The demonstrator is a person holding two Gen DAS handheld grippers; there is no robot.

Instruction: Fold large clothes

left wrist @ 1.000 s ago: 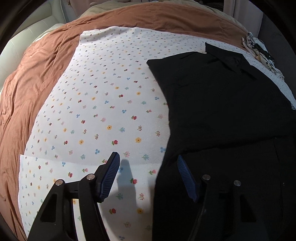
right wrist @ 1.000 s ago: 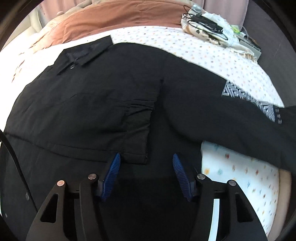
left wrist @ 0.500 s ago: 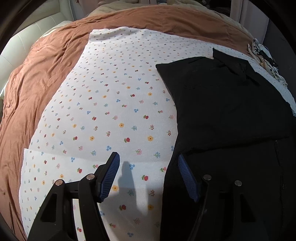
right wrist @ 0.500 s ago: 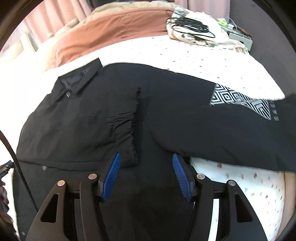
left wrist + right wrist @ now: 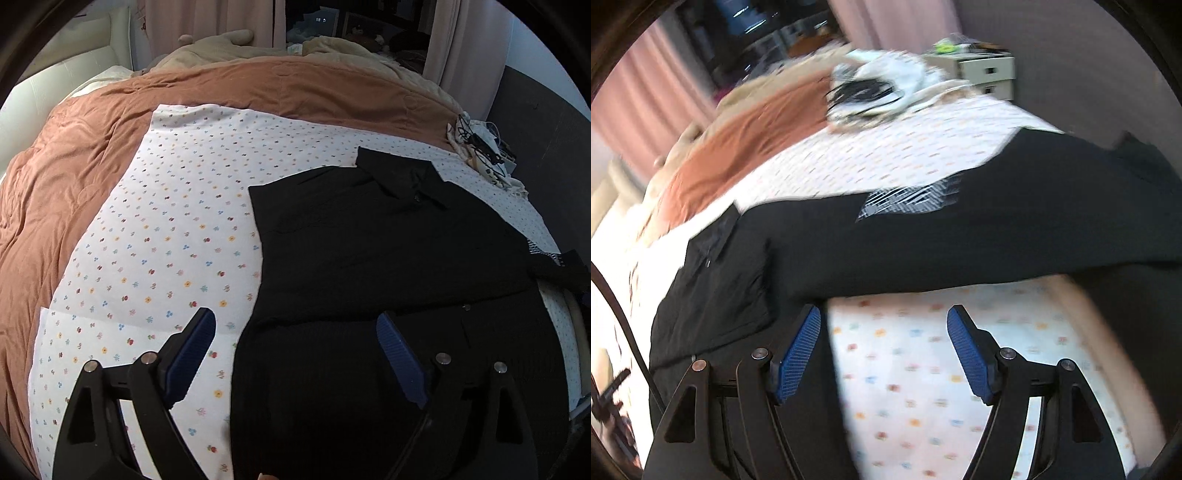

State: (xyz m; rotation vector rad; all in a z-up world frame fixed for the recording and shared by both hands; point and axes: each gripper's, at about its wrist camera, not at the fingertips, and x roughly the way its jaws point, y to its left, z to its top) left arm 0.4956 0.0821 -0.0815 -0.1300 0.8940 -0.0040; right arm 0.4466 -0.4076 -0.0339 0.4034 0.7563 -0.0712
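Observation:
A black collared shirt [image 5: 388, 251] lies flat on a white flower-print sheet [image 5: 177, 236], its left side folded in to a straight edge. My left gripper [image 5: 295, 336] hovers above the shirt's lower left edge, jaws opening, nothing between them. In the blurred right wrist view the shirt's long black sleeve [image 5: 960, 243], with a white geometric patch [image 5: 908, 199], stretches across the sheet [image 5: 923, 362] toward the bed's right side. My right gripper [image 5: 884, 343] hangs over bare sheet just below that sleeve, jaws opening and empty.
A rust-brown duvet [image 5: 74, 162] covers the bed's far and left parts. A heap of pale cloth with black cables [image 5: 879, 92] sits at the far right corner, beside a small drawer unit [image 5: 986, 74]. The bed's right edge [image 5: 1108, 332] drops to the dark floor.
Both grippers have opened wider. The left one rose, showing more of the bed. The right one swung right off the shirt's body and rolled, so it is over bare sheet below the sleeve.

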